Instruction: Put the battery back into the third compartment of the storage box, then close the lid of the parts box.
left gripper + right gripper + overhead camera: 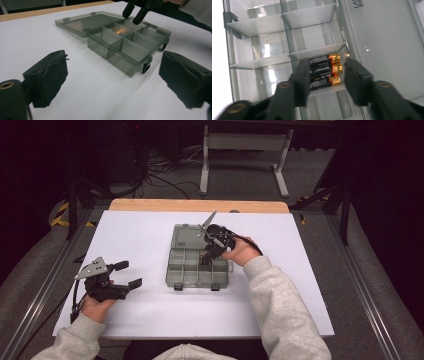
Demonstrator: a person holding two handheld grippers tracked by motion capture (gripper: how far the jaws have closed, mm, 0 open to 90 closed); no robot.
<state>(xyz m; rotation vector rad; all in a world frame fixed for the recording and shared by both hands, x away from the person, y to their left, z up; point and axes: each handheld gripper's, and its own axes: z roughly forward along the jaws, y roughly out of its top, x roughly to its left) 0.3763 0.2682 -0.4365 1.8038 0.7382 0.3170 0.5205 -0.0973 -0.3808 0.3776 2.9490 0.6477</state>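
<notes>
A clear grey compartment box (176, 270) lies open mid-table, its lid (186, 237) flat behind it. Three black batteries with gold ends (324, 71) lie side by side in one of its middle compartments. My right gripper (325, 77) points down into that compartment, one jaw at each end of the batteries. One jaw covers their black ends, while the other stands just off the gold tips. From the left gripper view, the right gripper (135, 12) dips into the box (130, 60) at its far side. My left gripper (128, 274) hovers open over the bare white tabletop left of the box.
The white table cover (280, 310) has a wooden edge (200, 206) at the back. The other compartments (262, 25) of the box hold nothing. A white frame leg (204, 165) and cables stand on the floor beyond the table.
</notes>
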